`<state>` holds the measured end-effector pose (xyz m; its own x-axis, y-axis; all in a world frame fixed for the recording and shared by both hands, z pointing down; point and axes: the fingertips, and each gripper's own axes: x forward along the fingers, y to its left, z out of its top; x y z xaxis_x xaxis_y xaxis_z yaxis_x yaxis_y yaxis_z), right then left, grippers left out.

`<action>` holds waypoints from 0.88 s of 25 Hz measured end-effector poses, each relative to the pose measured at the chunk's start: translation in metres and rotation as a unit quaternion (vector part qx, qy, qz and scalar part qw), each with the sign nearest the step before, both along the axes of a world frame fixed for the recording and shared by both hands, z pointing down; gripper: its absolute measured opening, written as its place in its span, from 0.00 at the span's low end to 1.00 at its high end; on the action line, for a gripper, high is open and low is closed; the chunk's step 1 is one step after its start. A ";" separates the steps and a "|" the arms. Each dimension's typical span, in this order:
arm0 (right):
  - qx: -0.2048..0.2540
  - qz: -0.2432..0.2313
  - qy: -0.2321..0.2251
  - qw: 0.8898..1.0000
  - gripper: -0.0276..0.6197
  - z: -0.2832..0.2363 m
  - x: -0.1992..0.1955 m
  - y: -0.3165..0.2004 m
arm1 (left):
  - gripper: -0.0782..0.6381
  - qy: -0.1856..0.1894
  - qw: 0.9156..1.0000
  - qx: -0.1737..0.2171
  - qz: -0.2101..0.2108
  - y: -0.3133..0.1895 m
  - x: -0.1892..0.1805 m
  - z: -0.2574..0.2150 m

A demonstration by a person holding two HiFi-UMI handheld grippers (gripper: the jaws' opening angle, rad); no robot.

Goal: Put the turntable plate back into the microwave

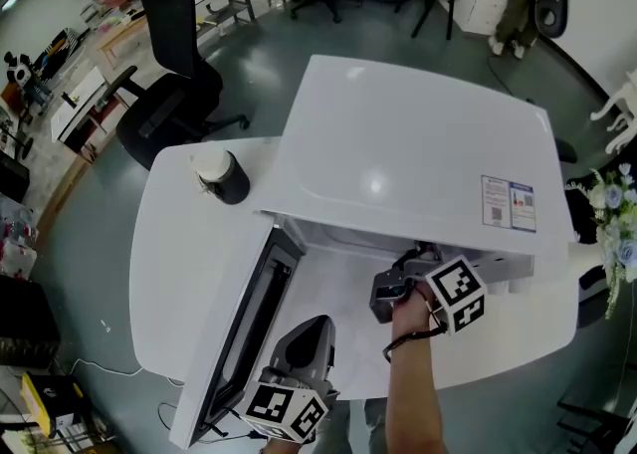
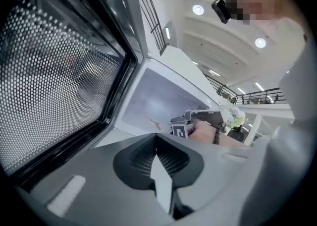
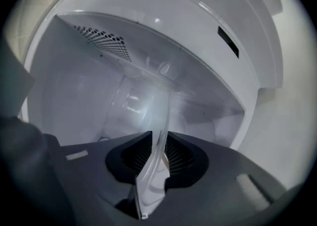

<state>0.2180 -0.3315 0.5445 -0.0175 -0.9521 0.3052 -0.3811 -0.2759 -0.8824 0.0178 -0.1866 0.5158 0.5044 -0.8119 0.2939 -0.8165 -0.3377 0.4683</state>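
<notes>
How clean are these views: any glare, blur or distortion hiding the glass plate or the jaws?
Head view: sharp, a glare spot on the microwave top. Left gripper view: heavy fisheye, dark corners, shut left gripper soft. Right gripper view: the clear turntable plate, pinched by the right gripper, nearly melts into the white cavity.

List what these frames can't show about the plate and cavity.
- Head view: cavity interior and turntable plate, hidden under the microwave top.
- Right gripper view: cavity floor hidden by the right gripper body; plate's far rim lost, clear glass against white wall.
- Left gripper view: plate hidden behind the right hand.
</notes>
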 end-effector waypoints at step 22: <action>-0.088 -0.067 0.061 0.992 0.24 0.013 -0.012 0.009 | 0.11 0.013 1.000 0.002 -0.008 0.007 -0.002 -0.005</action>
